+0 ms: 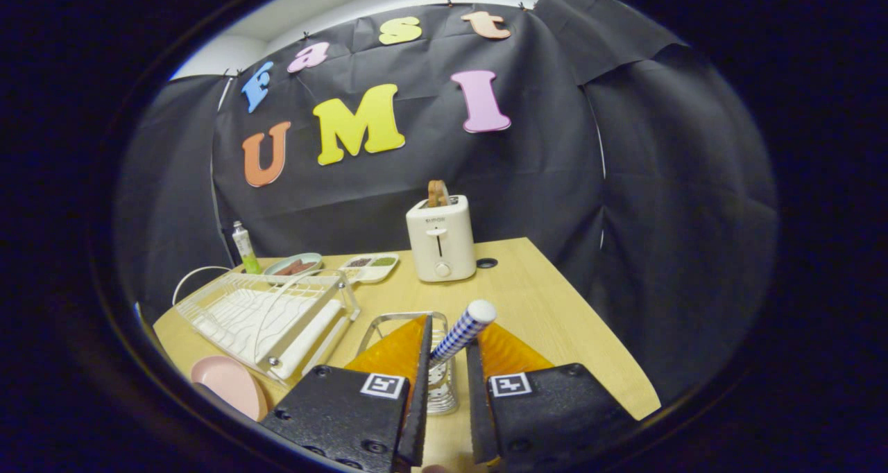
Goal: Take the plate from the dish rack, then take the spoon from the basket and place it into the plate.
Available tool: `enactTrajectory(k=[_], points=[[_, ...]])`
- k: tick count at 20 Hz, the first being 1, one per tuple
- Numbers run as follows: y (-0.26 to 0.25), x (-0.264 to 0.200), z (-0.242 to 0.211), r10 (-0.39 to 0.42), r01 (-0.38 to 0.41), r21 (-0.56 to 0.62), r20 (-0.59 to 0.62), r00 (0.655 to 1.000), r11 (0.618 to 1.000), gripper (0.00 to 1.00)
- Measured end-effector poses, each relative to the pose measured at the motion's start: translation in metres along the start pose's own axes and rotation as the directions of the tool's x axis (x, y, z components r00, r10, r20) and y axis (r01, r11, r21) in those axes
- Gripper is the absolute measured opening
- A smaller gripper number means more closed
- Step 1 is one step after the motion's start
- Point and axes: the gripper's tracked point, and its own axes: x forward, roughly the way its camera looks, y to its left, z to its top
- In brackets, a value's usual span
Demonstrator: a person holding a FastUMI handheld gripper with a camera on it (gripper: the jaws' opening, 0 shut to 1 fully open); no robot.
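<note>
One gripper (447,351), two fingers, narrow gap. One spoon (463,331) sits between them: blue-and-white checked handle with a white rounded end, pointing up and away past the fingertips. Left finger (424,348) looks to be touching the handle; can't tell if the right finger presses on it. Spoon's bowl end is hidden.

Just under and ahead of the fingers: one wire basket (409,318), metal rim showing above the left finger, clear lower part visible in the gap between the fingers. Can't tell if the spoon's lower end is still inside the basket.

One pink plate (229,384) lies flat on the tabletop (555,320) near its front left edge, left of the fingers, just beside the front end of the dish rack.

One white wire dish rack (267,317) on the left side of the tabletop, with a looped wire arch across it and a white roller along its near side.

Behind the rack toward the back left corner: one green-rimmed dish (295,265) with brownish contents, one white divided tray (371,265) with dark and green contents, one upright tube (244,247) with a green lower part.

One white toaster (440,241) near the tabletop's back edge, brown slice sticking out of the slot. One small dark ring (487,262) just right of it.
</note>
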Motion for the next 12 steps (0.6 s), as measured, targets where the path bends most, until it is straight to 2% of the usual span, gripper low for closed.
enactTrajectory(k=[3,5,7,12], points=[[0.018,0.0,0.006,0.049,-0.048,0.044,-0.029,0.998,0.998,0.18],[0.025,0.0,0.007,0.04,-0.038,0.039,-0.045,0.998,0.998,0.11],[0.028,-0.006,0.018,0.013,-0.013,0.008,-0.023,1.0,1.0,0.08],[0.031,-0.039,0.071,-0.102,0.108,-0.071,0.09,0.991,0.992,0.08]])
